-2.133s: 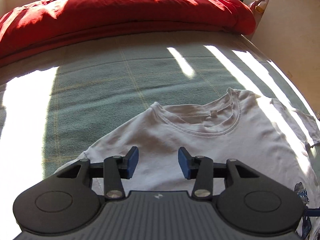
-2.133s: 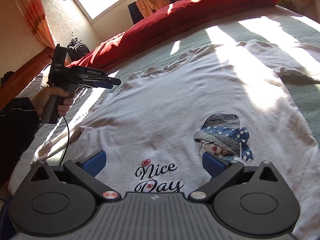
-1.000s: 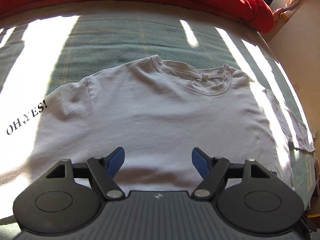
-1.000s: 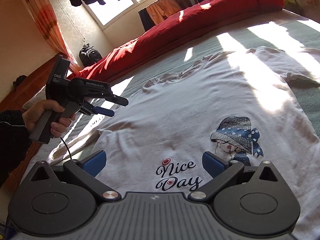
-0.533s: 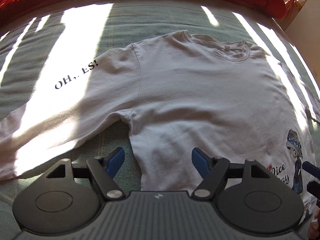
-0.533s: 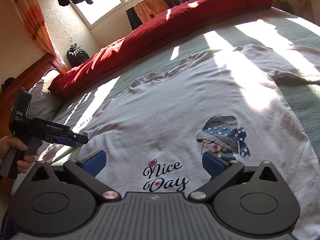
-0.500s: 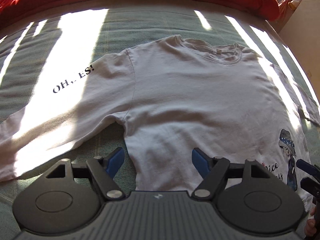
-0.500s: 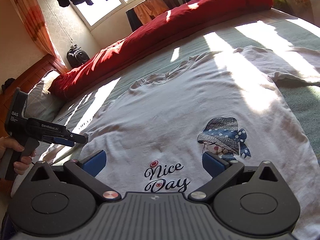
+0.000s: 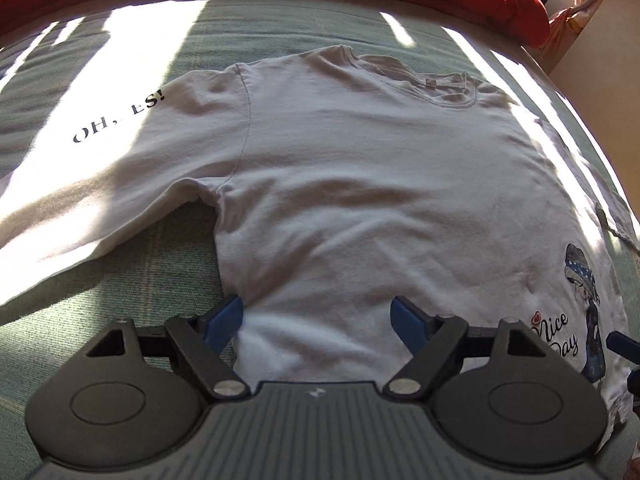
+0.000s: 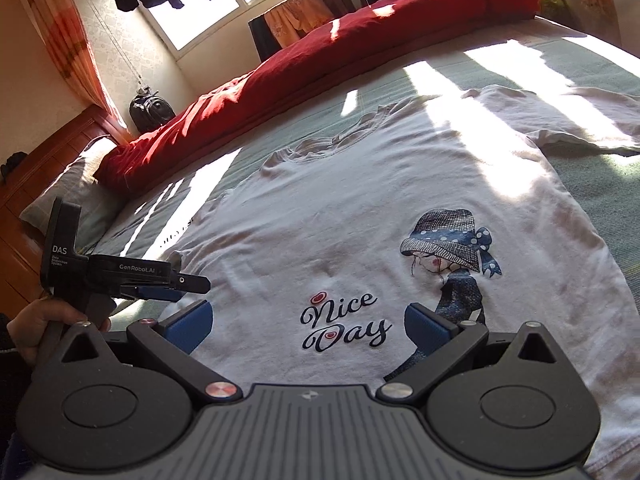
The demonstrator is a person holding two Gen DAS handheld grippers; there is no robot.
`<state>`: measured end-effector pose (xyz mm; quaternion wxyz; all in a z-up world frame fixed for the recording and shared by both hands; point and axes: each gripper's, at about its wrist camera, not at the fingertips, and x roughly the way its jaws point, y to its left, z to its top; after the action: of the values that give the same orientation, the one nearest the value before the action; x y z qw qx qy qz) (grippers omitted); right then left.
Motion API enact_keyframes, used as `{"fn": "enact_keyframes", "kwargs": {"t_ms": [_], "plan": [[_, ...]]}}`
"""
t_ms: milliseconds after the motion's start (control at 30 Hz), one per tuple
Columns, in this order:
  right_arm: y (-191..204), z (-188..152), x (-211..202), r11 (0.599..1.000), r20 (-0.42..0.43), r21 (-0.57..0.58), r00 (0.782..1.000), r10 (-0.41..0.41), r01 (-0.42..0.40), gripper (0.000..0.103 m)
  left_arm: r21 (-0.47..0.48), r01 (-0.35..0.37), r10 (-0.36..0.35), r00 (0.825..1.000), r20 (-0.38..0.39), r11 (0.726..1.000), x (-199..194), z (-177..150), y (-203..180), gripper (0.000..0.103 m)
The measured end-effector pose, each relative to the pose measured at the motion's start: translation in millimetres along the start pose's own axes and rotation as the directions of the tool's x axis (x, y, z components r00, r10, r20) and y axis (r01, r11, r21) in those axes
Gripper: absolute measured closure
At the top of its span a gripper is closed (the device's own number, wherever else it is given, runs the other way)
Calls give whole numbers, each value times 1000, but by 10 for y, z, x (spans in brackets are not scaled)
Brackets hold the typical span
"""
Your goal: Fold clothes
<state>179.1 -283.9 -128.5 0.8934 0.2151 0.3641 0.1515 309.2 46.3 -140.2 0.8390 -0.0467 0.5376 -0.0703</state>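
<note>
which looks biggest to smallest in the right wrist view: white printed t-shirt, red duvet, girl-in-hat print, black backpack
1. White printed t-shirt
2. Red duvet, though it lies farther away, so true size is unsure
3. Girl-in-hat print
4. Black backpack, also distant

The white T-shirt [image 9: 360, 208] is soft, wrinkled matt cloth; the green bedsheet [image 9: 132, 292] looks coarser, woven and matt.

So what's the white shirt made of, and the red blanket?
The shirt looks like soft matte cotton knit: it wrinkles gently and has a stitched collar. The red blanket looks like puffy, matte woven cloth, probably a padded quilt, though I can't be sure.
</note>
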Motion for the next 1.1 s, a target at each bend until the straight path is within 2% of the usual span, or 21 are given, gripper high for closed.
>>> {"fn": "enact_keyframes", "kwargs": {"t_ms": [33, 133, 233, 300, 400, 633, 700, 767, 833, 933, 1000, 1100], "plan": [[-30, 1, 9, 1000, 2, 12, 1000, 1, -1, 0, 0, -18, 18, 1000, 7, 1000, -69, -13, 39, 23], [-91, -10, 50, 999, -1, 36, 1000, 16, -16, 0, -23, 60, -59, 996, 62, 998, -217, -31, 65, 23], [-77, -50, 108, 999, -23, 25, 999, 23, -22, 0, -26, 142, -138, 984, 112, 990, -272, -40, -11, 20], [-67, -73, 136, 999, -36, 17, 999, 29, -29, 0, -44, 168, -163, 983, 87, 985, -169, -73, -61, 20], [-72, -75, 140, 1000, -39, 13, 999, 27, -27, 0, -60, 143, -142, 990, 17, 988, 17, -252, -99, 20], [-159, -80, 171, 1000, -55, 24, 998, 19, -18, 0, -41, 100, -100, 995, 9, 994, -311, -865, -53, 19], [-161, -85, 174, 1000, -58, 20, 998, 20, -18, 0, -11, 87, -87, 996, 23, 996, -436, -909, -108, 19], [-145, -92, 163, 1000, -55, 12, 998, 28, -27, 0, 52, 72, -76, 994, 79, 996, -537, -882, -206, 19], [-128, -102, 167, 999, -55, 8, 998, 32, -32, 0, 83, 69, -77, 991, 109, 994, -525, -832, -288, 19], [-105, -111, 180, 1000, -58, 0, 998, 22, -22, 0, 115, 46, -58, 993, 105, 992, -372, -824, -383, 18], [-109, -112, 184, 1000, -58, -2, 998, 22, -22, 0, 109, -4, -3, 998, 64, 994, -238, -891, -394, 18], [-116, -113, 189, 1000, -58, -4, 998, 22, -22, 0, 56, 21, -25, 997, 75, 998, -274, -1047, -291, 18]]}}
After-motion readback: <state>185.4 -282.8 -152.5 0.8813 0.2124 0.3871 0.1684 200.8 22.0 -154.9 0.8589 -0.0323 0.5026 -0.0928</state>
